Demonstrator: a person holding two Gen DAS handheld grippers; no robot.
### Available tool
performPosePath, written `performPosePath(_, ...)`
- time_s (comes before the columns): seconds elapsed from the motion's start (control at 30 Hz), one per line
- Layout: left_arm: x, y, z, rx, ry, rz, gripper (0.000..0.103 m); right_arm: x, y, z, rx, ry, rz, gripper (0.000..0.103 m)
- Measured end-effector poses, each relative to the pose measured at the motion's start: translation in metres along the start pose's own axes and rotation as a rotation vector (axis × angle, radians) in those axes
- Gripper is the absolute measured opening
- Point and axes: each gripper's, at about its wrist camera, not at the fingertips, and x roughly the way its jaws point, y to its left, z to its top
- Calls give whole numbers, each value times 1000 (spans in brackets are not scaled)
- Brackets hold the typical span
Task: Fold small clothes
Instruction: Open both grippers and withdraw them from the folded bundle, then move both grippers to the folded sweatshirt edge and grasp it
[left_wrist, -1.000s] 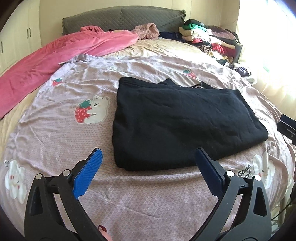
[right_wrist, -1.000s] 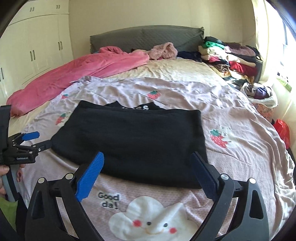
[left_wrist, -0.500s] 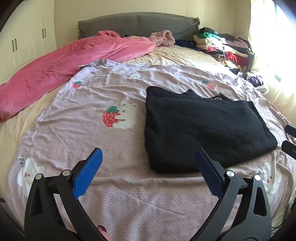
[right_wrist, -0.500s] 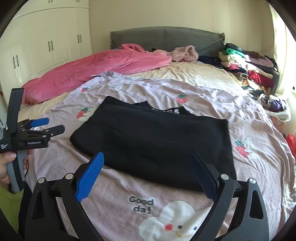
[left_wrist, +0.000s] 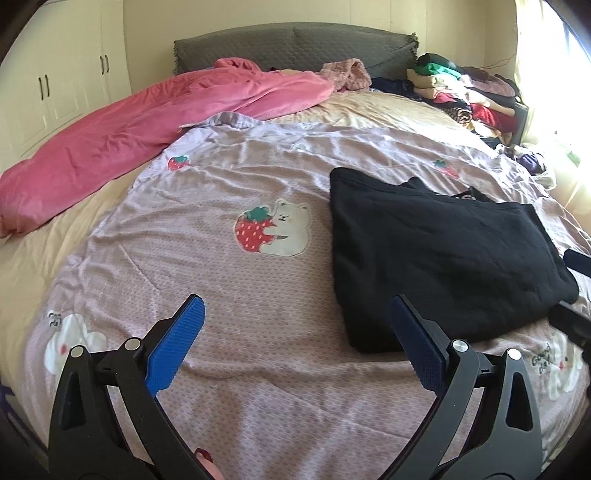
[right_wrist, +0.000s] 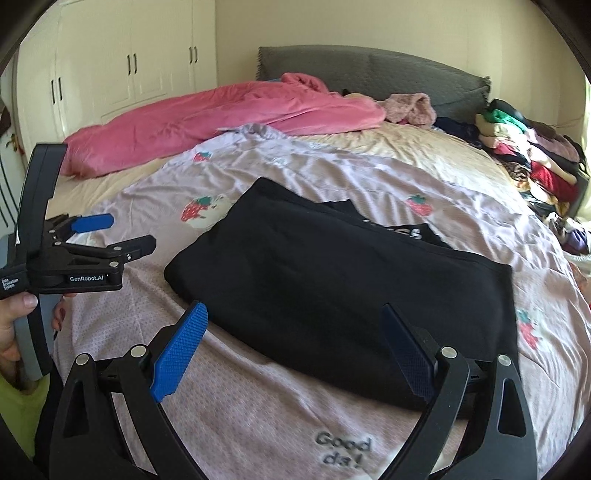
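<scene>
A black garment (left_wrist: 436, 251) lies folded flat on the lilac printed quilt (left_wrist: 229, 302), to the right in the left wrist view and in the centre of the right wrist view (right_wrist: 332, 291). My left gripper (left_wrist: 295, 306) is open and empty, above the quilt left of the garment's near corner; it also shows at the left of the right wrist view (right_wrist: 122, 230). My right gripper (right_wrist: 293, 314) is open and empty, just above the garment's near edge. Part of it shows at the right edge of the left wrist view.
A pink duvet (left_wrist: 155, 125) lies across the far left of the bed. A grey headboard (left_wrist: 295, 40) stands behind. A stack of folded clothes (left_wrist: 465, 92) sits at the far right. White wardrobes (right_wrist: 122, 62) line the left wall.
Both grippers have pulled back and swung left, away from the garment, so it now sits further right in the left view. Both stay open. The garment has not moved.
</scene>
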Motion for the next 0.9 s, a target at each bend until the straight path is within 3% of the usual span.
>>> performPosePath(0.67,55,41,50,-83,69,39,93,86,44,11,-151,100,45,94)
performPosePath(0.9,69,32,61,-56,77,37,93,103,57,10,-210,119,33,94)
